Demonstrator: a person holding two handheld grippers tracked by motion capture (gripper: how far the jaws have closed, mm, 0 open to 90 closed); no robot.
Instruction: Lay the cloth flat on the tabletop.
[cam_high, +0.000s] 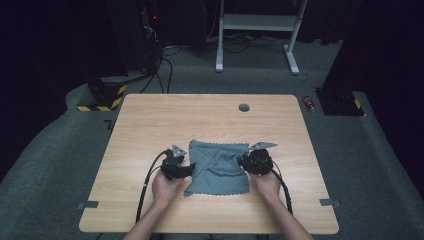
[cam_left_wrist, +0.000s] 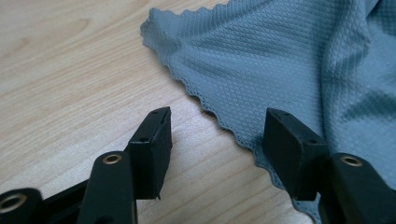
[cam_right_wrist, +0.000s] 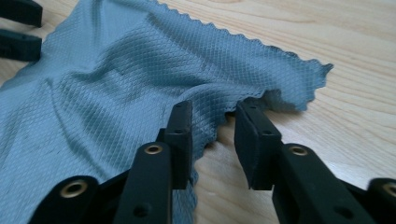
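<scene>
From above, a blue-grey cloth (cam_high: 217, 167) lies rumpled near the middle of the wooden counter (cam_high: 150, 125), a little toward the person's edge. The left tool (cam_high: 186, 170) sits at the cloth's nine o'clock side and the right tool (cam_high: 245, 161) at its three o'clock side, each held in a hand. A round hole (cam_high: 244, 107) marks the counter at twelve o'clock; nothing lies between the tools and the cloth. Grey carpet (cam_high: 360, 150) surrounds the counter, with a white desk frame (cam_high: 260, 30) at the dark far end.

In the left gripper view, the left tool (cam_left_wrist: 215, 135) is spread wide, one jaw over bare wood, the other over the cloth's scalloped edge (cam_left_wrist: 205, 105), which runs diagonally.

In the right gripper view, the right tool (cam_right_wrist: 212, 135) is released, its jaws straddling the cloth's raised edge (cam_right_wrist: 219, 119). The cloth's corner (cam_right_wrist: 322, 70) points toward two o'clock.
</scene>
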